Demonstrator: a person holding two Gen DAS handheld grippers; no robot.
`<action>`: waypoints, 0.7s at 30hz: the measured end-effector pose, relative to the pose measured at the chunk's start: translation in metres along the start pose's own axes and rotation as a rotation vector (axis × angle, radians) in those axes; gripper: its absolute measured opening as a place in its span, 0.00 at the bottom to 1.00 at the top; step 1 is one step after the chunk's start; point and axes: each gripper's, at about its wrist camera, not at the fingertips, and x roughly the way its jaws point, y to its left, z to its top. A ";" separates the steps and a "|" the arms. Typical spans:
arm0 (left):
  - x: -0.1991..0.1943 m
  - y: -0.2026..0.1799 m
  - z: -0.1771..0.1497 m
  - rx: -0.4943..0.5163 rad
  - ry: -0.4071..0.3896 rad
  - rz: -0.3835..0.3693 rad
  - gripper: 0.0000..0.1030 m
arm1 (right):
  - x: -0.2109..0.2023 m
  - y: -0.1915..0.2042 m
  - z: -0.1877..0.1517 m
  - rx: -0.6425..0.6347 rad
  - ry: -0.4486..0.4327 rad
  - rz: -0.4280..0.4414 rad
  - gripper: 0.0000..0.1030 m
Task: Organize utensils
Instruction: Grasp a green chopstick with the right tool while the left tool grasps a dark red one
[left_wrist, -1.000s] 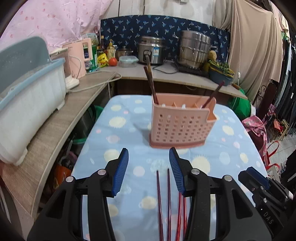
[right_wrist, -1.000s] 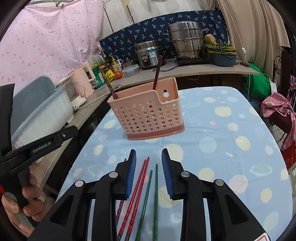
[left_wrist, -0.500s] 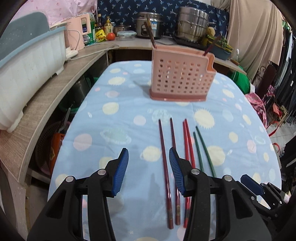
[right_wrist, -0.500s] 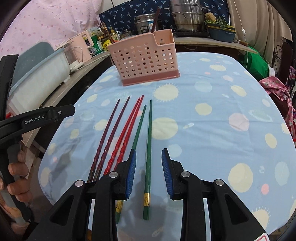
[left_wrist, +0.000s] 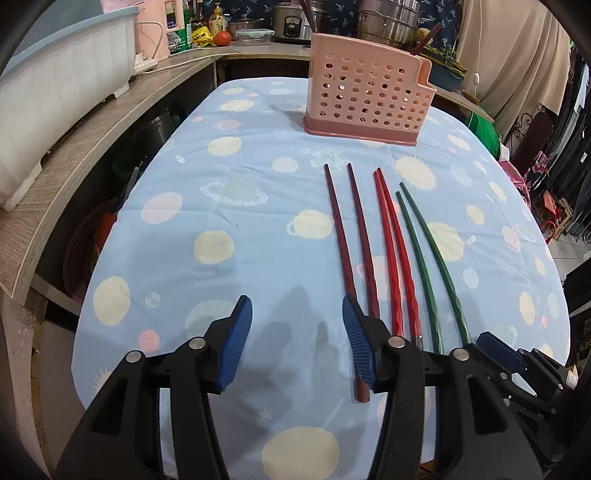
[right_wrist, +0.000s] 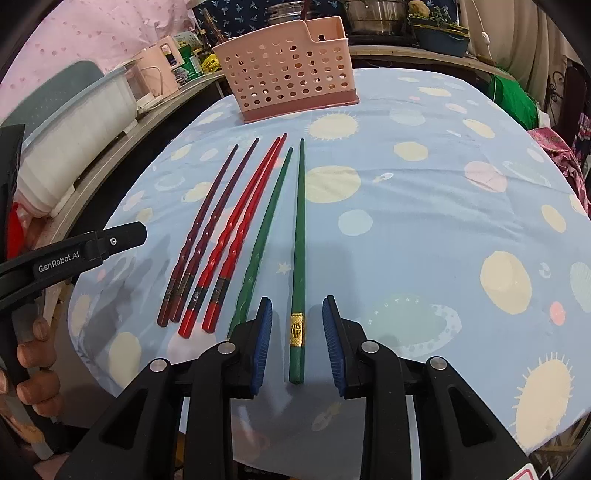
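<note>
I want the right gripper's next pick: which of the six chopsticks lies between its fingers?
The outermost green chopstick, the one with the gold band; it lies between the open right gripper. Its green partner sits outside the fingers.

We count six chopsticks flat on the cloth: two dark red chopsticks (right_wrist: 207, 236), two bright red chopsticks (right_wrist: 240, 236), two green chopsticks (right_wrist: 299, 236). One pink perforated caddy (right_wrist: 291, 70) behind them, with two more brown sticks (left_wrist: 424, 37) poking out of it in the left wrist view. Two grippers: left gripper (left_wrist: 295, 341), right gripper (right_wrist: 297, 341).
</note>
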 end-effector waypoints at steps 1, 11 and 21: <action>0.000 0.000 -0.002 0.002 0.001 -0.001 0.49 | 0.000 0.001 -0.001 -0.003 -0.003 -0.003 0.27; 0.000 -0.011 -0.019 0.043 0.024 -0.013 0.57 | -0.003 0.002 -0.009 -0.025 -0.029 -0.046 0.14; 0.007 -0.025 -0.026 0.089 0.048 -0.016 0.58 | -0.003 -0.002 -0.010 -0.012 -0.042 -0.052 0.08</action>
